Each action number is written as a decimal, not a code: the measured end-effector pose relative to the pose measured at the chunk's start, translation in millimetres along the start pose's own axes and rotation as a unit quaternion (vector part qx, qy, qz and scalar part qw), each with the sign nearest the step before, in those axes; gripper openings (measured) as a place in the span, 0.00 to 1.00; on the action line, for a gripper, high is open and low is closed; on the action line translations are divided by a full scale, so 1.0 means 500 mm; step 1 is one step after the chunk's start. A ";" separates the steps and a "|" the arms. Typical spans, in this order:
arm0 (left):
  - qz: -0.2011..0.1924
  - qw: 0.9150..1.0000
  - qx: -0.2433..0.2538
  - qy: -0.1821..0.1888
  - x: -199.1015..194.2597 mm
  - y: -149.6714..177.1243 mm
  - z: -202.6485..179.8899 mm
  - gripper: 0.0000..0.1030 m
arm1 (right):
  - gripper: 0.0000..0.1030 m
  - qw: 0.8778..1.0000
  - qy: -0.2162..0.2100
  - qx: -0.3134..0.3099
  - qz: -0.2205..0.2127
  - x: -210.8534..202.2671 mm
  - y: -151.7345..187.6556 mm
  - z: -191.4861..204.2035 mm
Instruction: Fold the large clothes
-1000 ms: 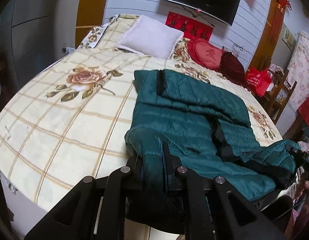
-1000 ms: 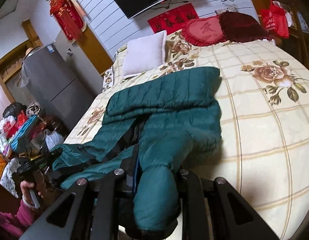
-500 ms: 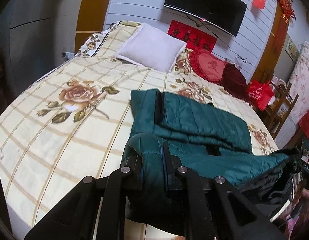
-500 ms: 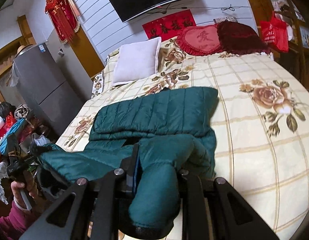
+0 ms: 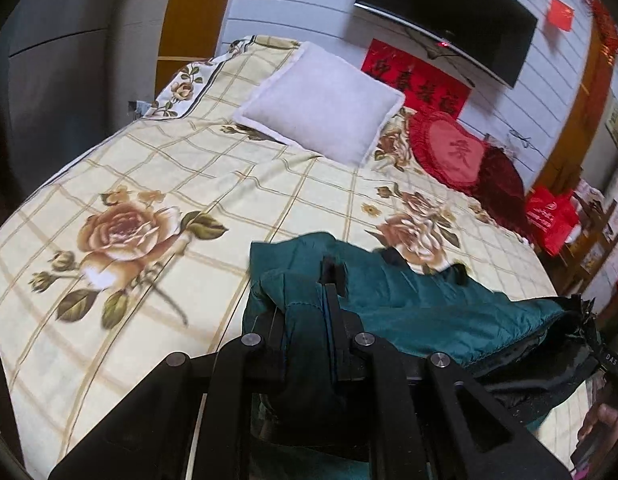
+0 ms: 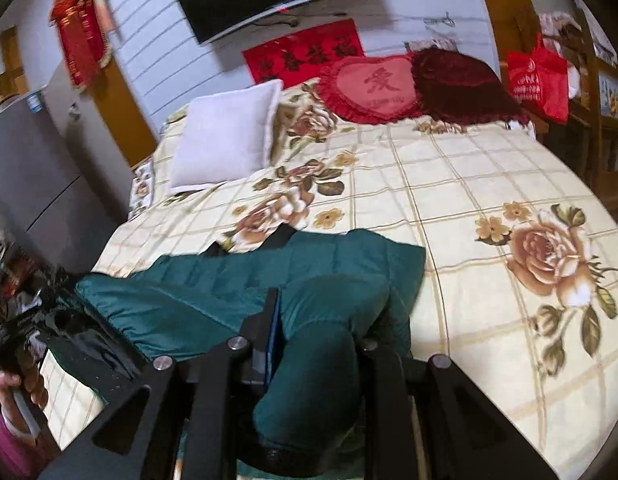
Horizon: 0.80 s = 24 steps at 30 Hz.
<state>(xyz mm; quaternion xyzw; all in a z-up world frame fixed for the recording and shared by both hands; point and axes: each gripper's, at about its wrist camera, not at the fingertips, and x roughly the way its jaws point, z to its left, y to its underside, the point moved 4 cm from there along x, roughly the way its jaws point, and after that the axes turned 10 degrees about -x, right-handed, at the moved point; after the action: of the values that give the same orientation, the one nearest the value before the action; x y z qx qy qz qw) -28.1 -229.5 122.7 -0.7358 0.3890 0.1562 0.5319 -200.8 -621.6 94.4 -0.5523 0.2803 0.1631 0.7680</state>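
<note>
both grippers grip the green jacket (image 5: 409, 304) at the near edge of the bed (image 5: 129, 168): left gripper (image 5: 309, 320) & right gripper (image 6: 313, 320) each clamped on a bunched corner. jacket's long axis runs side to side betw. them, rest lies just ahead, toward the white pillow (image 5: 321, 100), so next fold prob. goes fwd, neither hand nearer.

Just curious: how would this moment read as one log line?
left gripper: shut on green jacket | right gripper: shut on green jacket | jacket partly on bed

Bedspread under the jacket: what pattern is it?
Cream bedspread with tan grid lines and large brown roses; clearest in the right wrist view.
</note>
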 end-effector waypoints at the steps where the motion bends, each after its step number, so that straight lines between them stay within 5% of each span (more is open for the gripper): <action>1: 0.000 1.000 0.003 -0.004 0.016 -0.007 -0.003 0.31 | 0.19 1.000 0.003 0.001 0.003 0.017 -0.007 -0.005; 6: 0.031 0.999 0.003 -0.025 0.131 -0.029 -0.006 0.35 | 0.20 0.999 0.009 0.033 0.025 0.132 -0.039 -0.051; 12: 0.079 0.991 -0.098 0.045 0.160 -0.050 0.046 0.44 | 0.30 0.995 -0.016 0.102 0.017 0.219 -0.012 -0.088; 16: 0.066 0.990 -0.096 0.080 0.102 -0.071 0.052 0.52 | 0.61 0.993 -0.043 0.105 -0.019 0.190 -0.027 -0.086; 19: 0.034 0.993 -0.094 0.065 0.071 -0.087 0.058 0.71 | 0.65 0.996 -0.027 0.088 -0.008 0.187 -0.038 -0.078; 24: -0.009 0.992 -0.116 0.057 0.014 -0.083 0.077 0.75 | 0.68 0.995 -0.002 0.099 -0.017 0.160 -0.046 -0.081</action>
<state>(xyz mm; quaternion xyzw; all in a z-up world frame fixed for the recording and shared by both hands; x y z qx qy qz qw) 14.2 -192.1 130.7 -0.8037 0.3911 0.1530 0.4216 -134.9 -672.4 53.6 -0.4781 0.2840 0.1224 0.8221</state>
